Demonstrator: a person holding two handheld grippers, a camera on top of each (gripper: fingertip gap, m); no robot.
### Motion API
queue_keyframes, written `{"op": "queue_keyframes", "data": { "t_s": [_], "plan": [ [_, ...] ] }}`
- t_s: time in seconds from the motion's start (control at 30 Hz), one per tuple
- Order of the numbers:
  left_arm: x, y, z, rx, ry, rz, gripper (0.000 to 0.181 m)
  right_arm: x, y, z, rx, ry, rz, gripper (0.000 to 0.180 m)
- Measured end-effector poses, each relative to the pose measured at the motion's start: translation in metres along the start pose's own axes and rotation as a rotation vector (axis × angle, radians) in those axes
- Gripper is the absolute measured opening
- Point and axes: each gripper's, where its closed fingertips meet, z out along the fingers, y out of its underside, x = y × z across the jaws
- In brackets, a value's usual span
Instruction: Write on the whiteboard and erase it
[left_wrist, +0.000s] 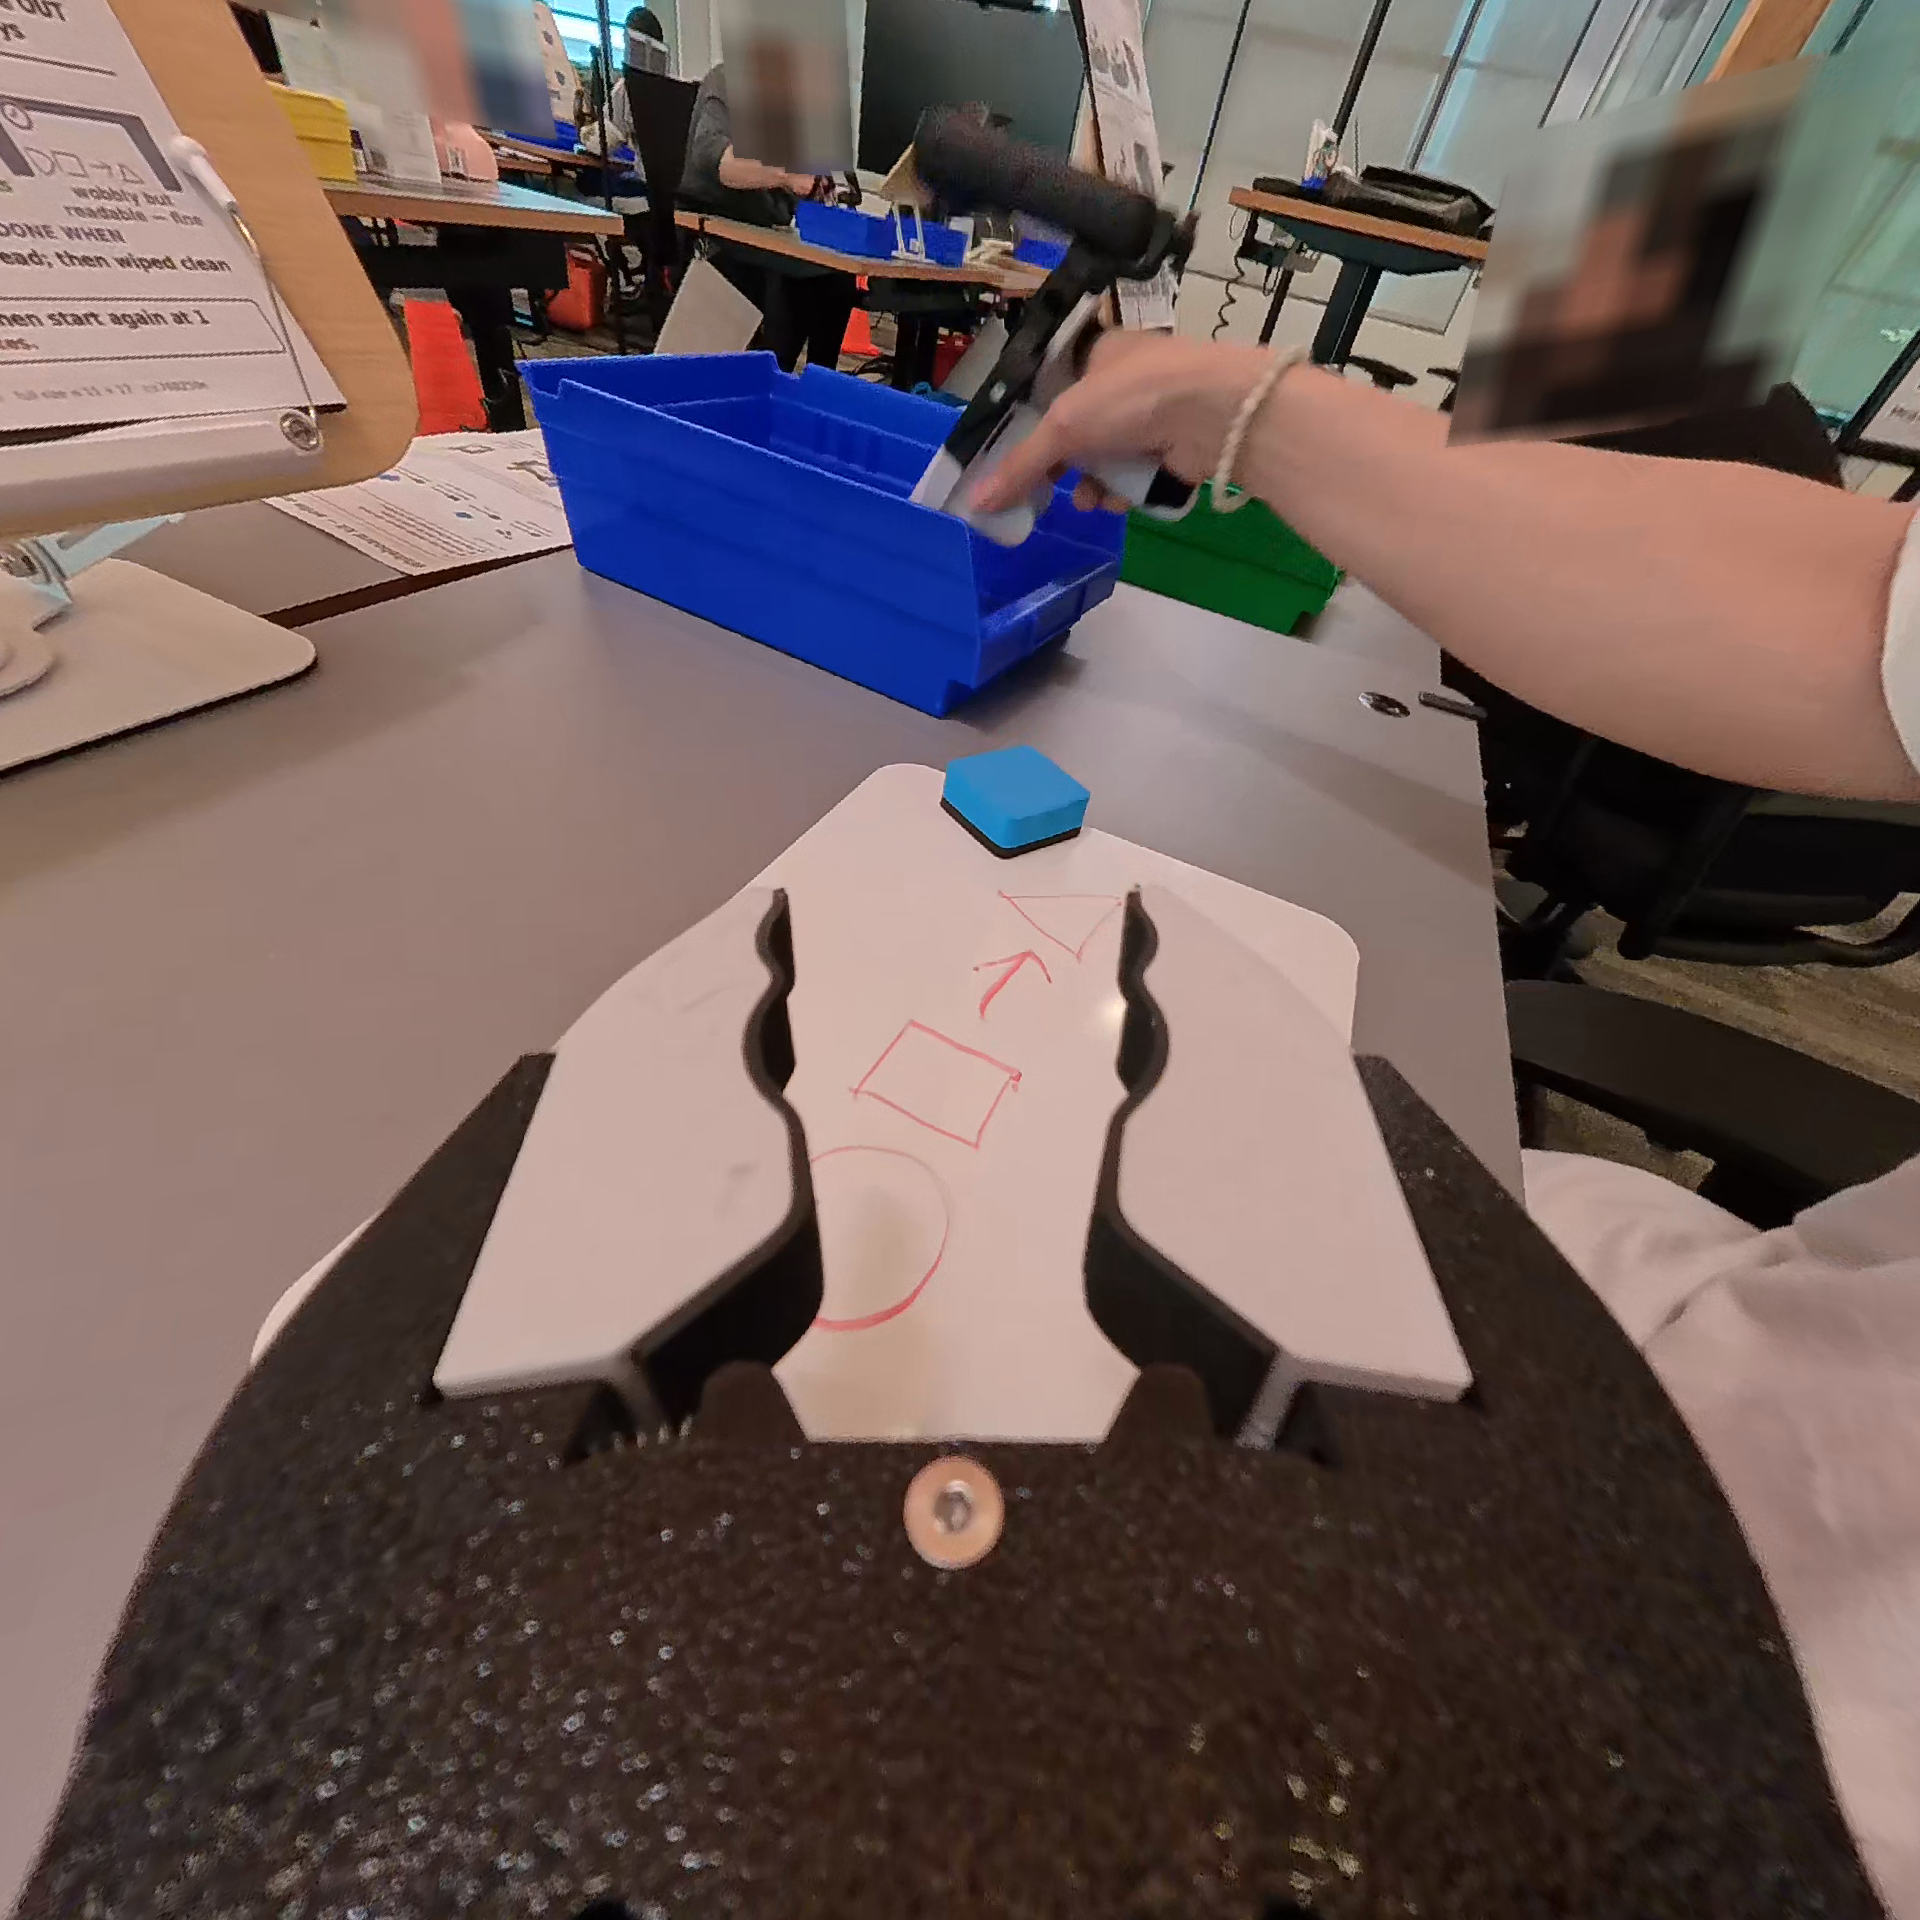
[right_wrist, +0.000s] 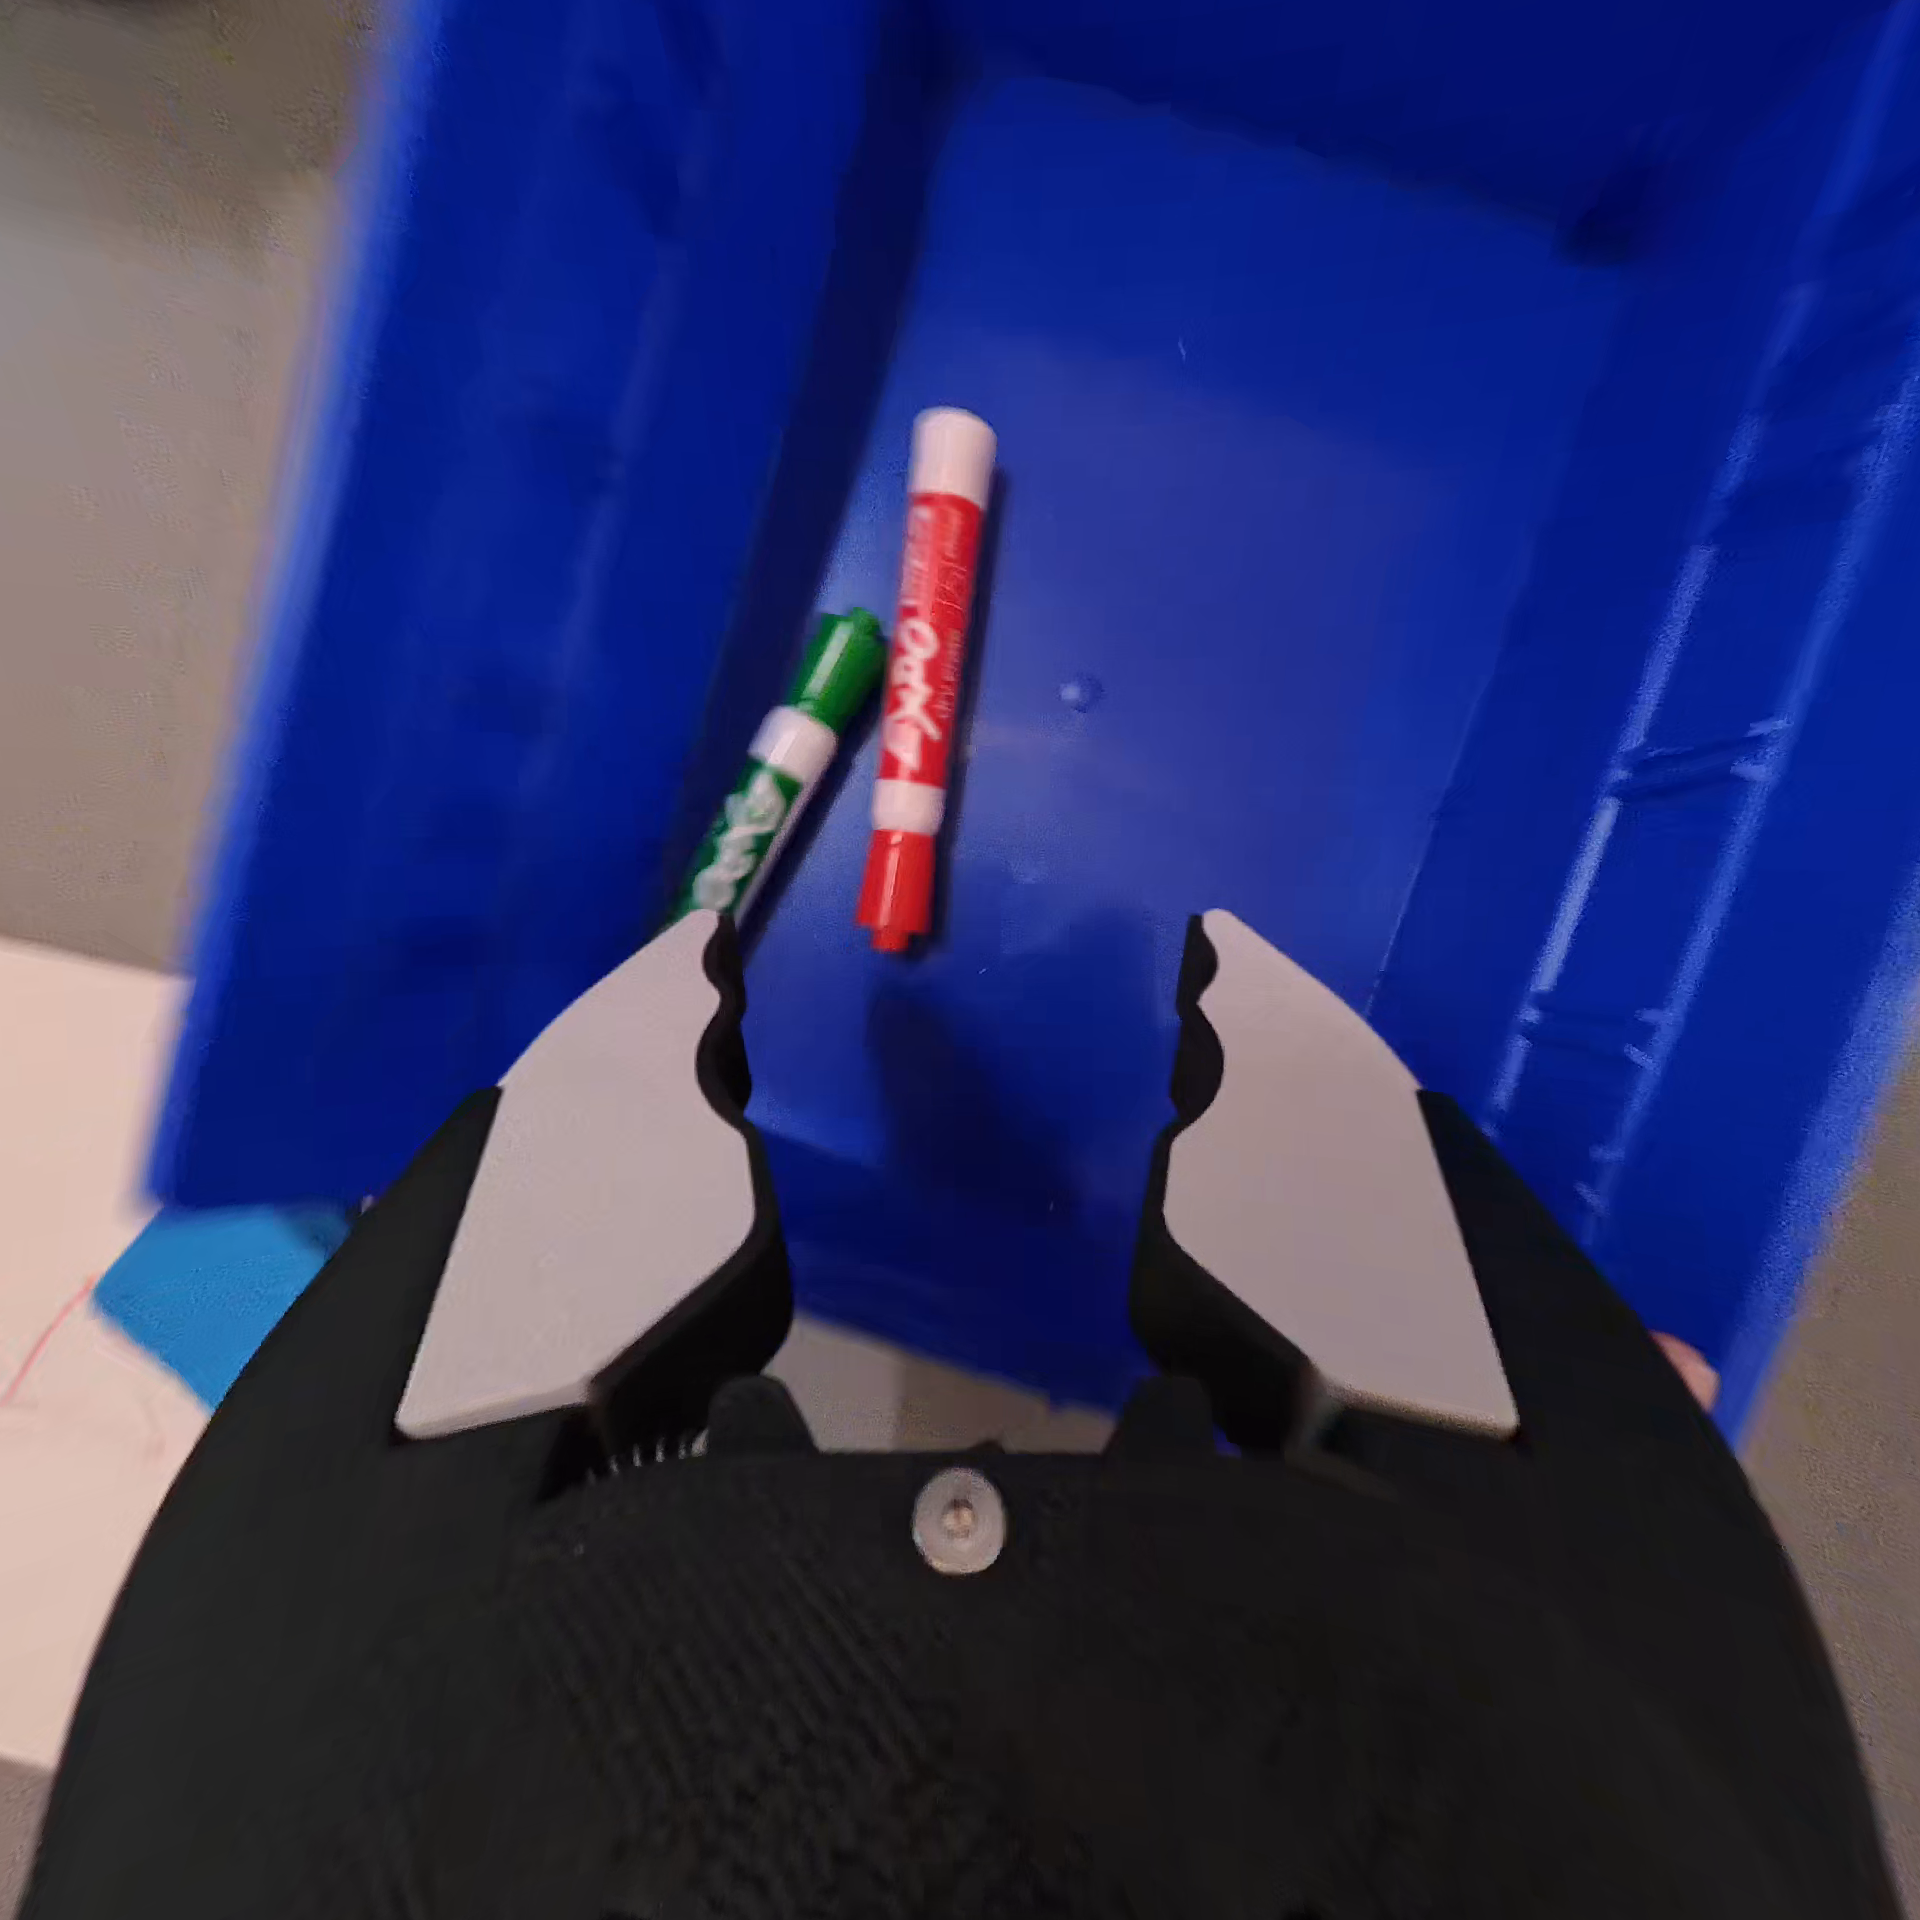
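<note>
A small whiteboard (left_wrist: 935, 1226) lies flat on the grey table with red marks on it: a circle, a square, an arrow and a triangle. A blue eraser (left_wrist: 1015, 798) sits on its far edge, and shows blurred in the right wrist view (right_wrist: 213, 1311). My left gripper (left_wrist: 956, 899) is open and empty, hovering over the board. My right gripper (right_wrist: 961, 925) is open and empty above the blue bin (right_wrist: 1558, 623), where a red marker (right_wrist: 928, 675) and a green marker (right_wrist: 784, 774) lie. It also shows in the left wrist view (left_wrist: 977, 499), pointing down into the bin (left_wrist: 790, 540).
A green bin (left_wrist: 1226, 566) stands behind the blue one. A tilted instruction board on a stand (left_wrist: 156, 312) is at the left, with paper sheets (left_wrist: 436, 509) beyond. Office chairs (left_wrist: 1714, 883) are at the table's right edge. People sit at desks behind. Across from one pair of fingers to the other is roughly 40 cm. To reach the green marker (right_wrist: 784, 774) in a straight line is about 6 cm for my right fingers, about 40 cm for my left.
</note>
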Motion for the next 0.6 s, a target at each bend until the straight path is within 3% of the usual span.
{"op": "queue_keyframes", "data": {
  "t_s": [0.1, 0.2, 0.3, 0.37, 0.5, 0.6],
  "plan": [
    [0.002, 0.001, -0.002, -0.028, -0.002, 0.042, 0.066, -0.048, -0.011, -0.066, 0.231, -0.065, -0.218, 0.081],
    [-0.004, 0.020, -0.008, -0.145, 0.005, 0.059, 0.069, -0.115, 0.017, -0.102, 0.318, -0.154, -0.517, 0.090],
    [-0.011, 0.037, -0.015, -0.243, 0.013, 0.050, 0.068, -0.161, 0.054, -0.097, 0.315, -0.144, -0.758, 0.087],
    [-0.008, 0.050, -0.020, -0.316, 0.058, 0.051, 0.050, -0.179, 0.073, -0.082, 0.303, -0.123, -0.855, 0.087],
    [0.009, 0.084, -0.032, -0.486, 0.226, 0.110, 0.004, -0.197, 0.095, -0.050, 0.238, -0.219, -0.860, 0.084],
    [0.015, 0.101, -0.041, -0.570, 0.301, 0.063, 0.000, -0.194, 0.097, -0.031, 0.177, -0.251, -0.843, 0.081]
  ]
}}
